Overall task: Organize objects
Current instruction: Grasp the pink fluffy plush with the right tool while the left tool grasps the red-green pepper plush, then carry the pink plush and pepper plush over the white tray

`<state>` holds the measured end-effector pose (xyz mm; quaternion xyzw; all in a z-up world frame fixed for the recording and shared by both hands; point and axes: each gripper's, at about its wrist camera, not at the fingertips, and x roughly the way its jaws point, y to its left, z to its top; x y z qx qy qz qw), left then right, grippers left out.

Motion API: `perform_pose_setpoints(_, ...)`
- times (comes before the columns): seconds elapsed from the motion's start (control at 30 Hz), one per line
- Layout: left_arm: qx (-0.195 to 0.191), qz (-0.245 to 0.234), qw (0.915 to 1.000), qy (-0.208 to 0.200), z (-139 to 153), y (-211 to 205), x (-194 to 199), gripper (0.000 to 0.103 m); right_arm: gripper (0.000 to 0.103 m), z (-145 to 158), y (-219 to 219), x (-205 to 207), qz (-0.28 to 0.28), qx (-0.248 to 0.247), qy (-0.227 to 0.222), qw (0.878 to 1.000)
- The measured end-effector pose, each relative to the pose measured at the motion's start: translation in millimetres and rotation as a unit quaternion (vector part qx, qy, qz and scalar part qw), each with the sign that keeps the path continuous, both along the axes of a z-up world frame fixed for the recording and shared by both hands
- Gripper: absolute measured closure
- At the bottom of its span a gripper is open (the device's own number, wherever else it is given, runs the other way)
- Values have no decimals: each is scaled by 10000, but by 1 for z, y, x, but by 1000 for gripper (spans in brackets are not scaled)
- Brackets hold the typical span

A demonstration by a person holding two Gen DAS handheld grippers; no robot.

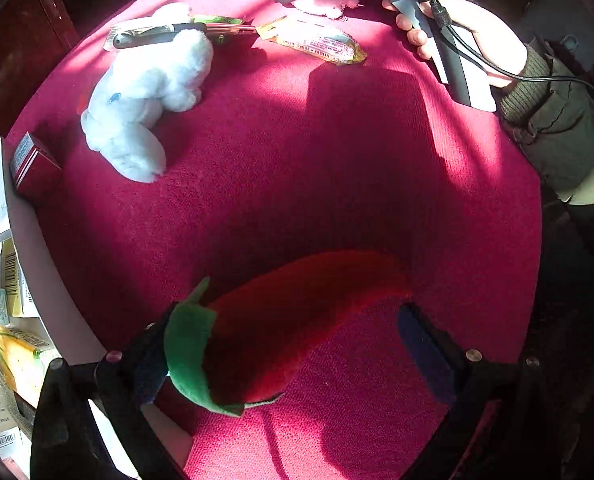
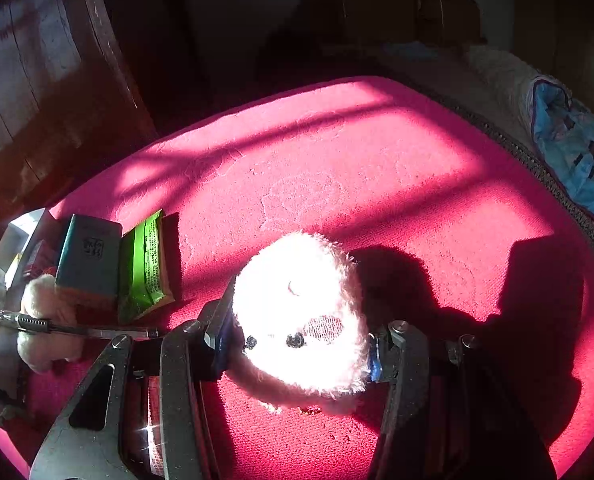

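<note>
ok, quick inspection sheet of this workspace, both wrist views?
Surface: pink-red carpet, sunlit patches and hard shadows.
Job's things: red plush chili between the left claw's fingers; fluffy pink plush between the right claw's fingers; white plush toy lying loose.
Clutter: pen, yellow snack packet, green packet, teal box, red box, cartons at the carpet's edge.
Grippers: left claw open around the chili; right claw closed on the pink plush.
Cables: black cable across the right hand.
Surroundings: dark wood furniture, blue bedding.
</note>
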<state>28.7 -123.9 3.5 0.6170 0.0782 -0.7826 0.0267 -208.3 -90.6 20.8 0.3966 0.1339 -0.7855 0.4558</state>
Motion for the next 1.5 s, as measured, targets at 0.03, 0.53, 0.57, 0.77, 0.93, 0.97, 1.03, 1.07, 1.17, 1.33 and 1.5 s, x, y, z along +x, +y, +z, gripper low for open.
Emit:
perform_pose_setpoints(0.03, -205, -89, 9997, 75, -1, 6, 2, 1, 53, 0, 0, 0, -1, 3, 3, 10000)
perform_pose_setpoints(0.53, -566, 968, 9861, 1225, 29, 28, 46, 66, 55, 2, 5, -4, -119, -97, -56, 9999)
perform_pose_setpoints(0.57, -576, 1042, 9836, 1351, 33, 29, 49, 66, 56, 3, 8, -4, -171, -112, -51, 9998)
perform_pose_setpoints(0.77, -926, 1516, 9600, 2164, 56, 34, 51, 66, 56, 11, 38, 6, -315, -159, 6, 9994)
perform_pose_setpoints(0.93, -1138, 1962, 9423, 2464, 70, 25, 64, 65, 55, 46, 59, 25, -224, -562, 113, 9981)
perform_pose_setpoints(0.97, -1167, 2065, 9390, 2492, 74, 21, 65, 66, 55, 54, 60, 30, -193, -616, 161, 9978)
perform_pose_setpoints(1.03, -1200, 2268, 9321, 2558, 77, 22, 76, 65, 55, 67, 59, 40, -44, -700, 199, 9973)
perform_pose_setpoints(1.07, -1220, 2359, 9285, 2595, 80, 19, 81, 65, 55, 72, 57, 46, 31, -755, 226, 9969)
perform_pose_setpoints(1.17, -1303, 2600, 9180, 2696, 85, 13, 96, 66, 55, 85, 51, 66, 270, -884, 247, 9954)
perform_pose_setpoints(1.33, -1338, 2992, 9006, 2855, 92, 0, 122, 65, 55, 99, 39, 95, 642, -906, 249, 9935)
perform_pose_setpoints(1.5, -1366, 3364, 8831, 2971, 96, -11, 148, 65, 55, 114, 30, 123, 934, -960, 373, 9903)
